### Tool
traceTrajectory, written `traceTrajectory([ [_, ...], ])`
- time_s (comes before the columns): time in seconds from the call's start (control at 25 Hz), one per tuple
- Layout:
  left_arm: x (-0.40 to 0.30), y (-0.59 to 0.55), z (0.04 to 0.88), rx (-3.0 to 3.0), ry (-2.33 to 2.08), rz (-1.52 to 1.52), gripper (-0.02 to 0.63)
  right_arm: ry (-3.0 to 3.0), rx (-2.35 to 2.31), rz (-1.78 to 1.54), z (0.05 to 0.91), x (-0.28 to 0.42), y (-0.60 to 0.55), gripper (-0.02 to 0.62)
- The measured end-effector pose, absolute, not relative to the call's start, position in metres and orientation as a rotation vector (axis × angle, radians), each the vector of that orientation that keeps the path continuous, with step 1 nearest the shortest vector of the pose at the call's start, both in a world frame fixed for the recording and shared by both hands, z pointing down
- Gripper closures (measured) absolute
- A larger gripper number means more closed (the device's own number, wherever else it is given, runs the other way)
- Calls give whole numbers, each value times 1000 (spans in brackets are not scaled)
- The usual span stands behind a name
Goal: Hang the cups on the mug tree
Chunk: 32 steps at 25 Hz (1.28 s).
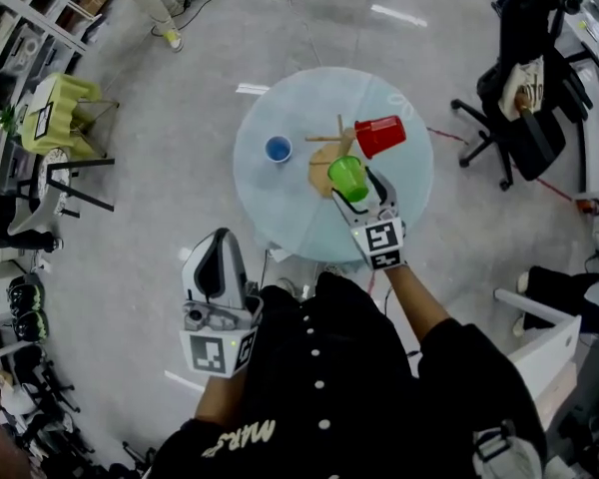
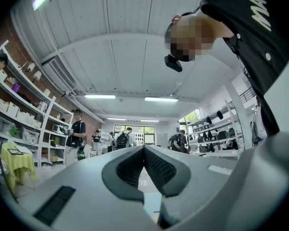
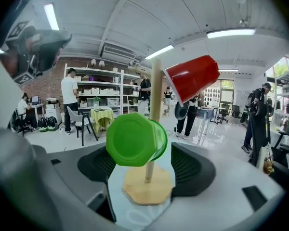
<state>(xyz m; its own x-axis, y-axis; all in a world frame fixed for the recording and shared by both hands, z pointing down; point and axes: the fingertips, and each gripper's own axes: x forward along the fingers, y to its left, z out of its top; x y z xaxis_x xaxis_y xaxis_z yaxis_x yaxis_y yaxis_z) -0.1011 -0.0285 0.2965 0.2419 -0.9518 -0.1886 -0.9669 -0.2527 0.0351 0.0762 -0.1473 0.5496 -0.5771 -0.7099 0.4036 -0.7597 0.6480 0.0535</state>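
My right gripper stands wide open. Its two dark, ribbed pads flank the green cup without pressing on it, and a gap shows on the right side. The cup lies on its side between my jaws with its many-sided bottom facing me, glossy plastic, and hangs at the mug tree just ahead. The tree is pale bare wood: a slim round post rising from a flat, many-sided base that sits just past my jaw tips on the round, frosted pale-blue table. Higher up and a little right of my right gripper, the red cup hangs tilted off the post, smooth and tapered, bottom pointing up and away to the right. The blue cup stands mouth-up on the table, off to the left of this gripper and clear of the tree. My left gripper is drawn back off the table near my body, pointing out into the room; its grey jaws meet at the tips with nothing between them.
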Motion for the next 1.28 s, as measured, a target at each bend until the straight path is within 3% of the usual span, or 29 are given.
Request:
traceTrajectory([
  [0.16,-102,-32,300,-2382,1899,271,607,-2522,1144,173,541,83,-139,235],
  [0.88,-179,-94,278,-2532,1686,338,607,-2379,1502,159,463,98,-100,222],
  [1.28,-197,-114,287,-2639,1602,349,607,-2280,1594,257,477,74,-73,224],
])
